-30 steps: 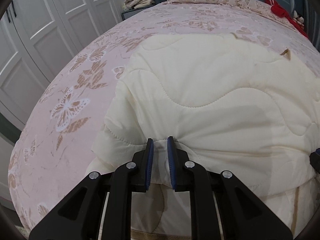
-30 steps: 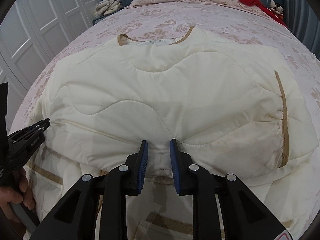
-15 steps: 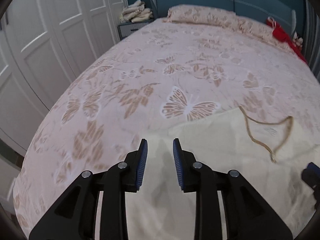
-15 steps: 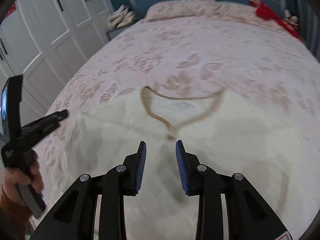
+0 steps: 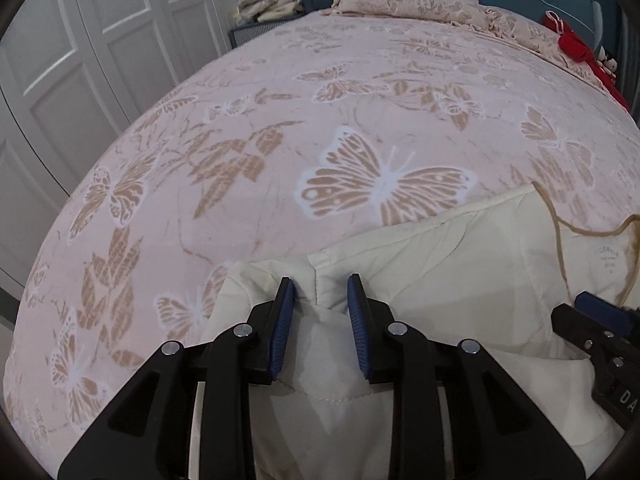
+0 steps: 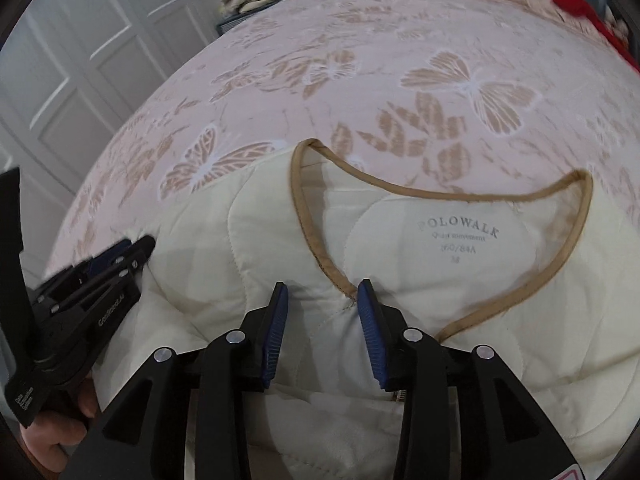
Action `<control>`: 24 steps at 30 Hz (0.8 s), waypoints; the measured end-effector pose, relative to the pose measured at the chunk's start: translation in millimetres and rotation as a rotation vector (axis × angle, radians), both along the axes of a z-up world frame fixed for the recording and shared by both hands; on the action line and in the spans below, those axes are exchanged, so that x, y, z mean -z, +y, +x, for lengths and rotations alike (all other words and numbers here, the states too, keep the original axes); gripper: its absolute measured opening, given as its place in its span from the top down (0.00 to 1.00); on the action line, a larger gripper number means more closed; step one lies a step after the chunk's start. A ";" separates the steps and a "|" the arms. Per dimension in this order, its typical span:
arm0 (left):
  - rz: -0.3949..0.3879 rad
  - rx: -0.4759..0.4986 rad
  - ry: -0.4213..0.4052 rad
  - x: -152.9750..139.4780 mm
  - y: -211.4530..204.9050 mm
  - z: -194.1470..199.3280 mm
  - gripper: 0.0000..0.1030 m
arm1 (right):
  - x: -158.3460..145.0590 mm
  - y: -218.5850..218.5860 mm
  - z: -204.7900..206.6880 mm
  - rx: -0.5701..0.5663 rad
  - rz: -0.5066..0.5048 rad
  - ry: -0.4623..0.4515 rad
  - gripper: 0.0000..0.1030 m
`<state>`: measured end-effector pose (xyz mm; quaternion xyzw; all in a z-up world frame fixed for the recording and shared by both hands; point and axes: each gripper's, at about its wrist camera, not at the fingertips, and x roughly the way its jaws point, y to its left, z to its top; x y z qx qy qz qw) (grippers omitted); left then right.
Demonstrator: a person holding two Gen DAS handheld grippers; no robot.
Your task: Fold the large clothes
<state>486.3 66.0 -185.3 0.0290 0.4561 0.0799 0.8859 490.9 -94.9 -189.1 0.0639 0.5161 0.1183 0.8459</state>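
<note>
With the cream quilted jacket lying on the butterfly bedspread, both tools sit with fingers parted, gripping nothing: left tool straddles a fabric ridge at the shoulder, right tool straddles the tan-trimmed neckline. Best close on one layer edge each, level, before lifting. Both point forward, low over the jacket, side by side.

Left gripper jaws parted astride cream jacket.
</note>
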 end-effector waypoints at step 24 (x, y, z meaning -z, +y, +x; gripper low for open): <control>-0.071 0.006 -0.036 -16.0 8.2 -11.7 0.60 | -38.4 -103.3 -44.9 0.280 0.101 -0.163 0.92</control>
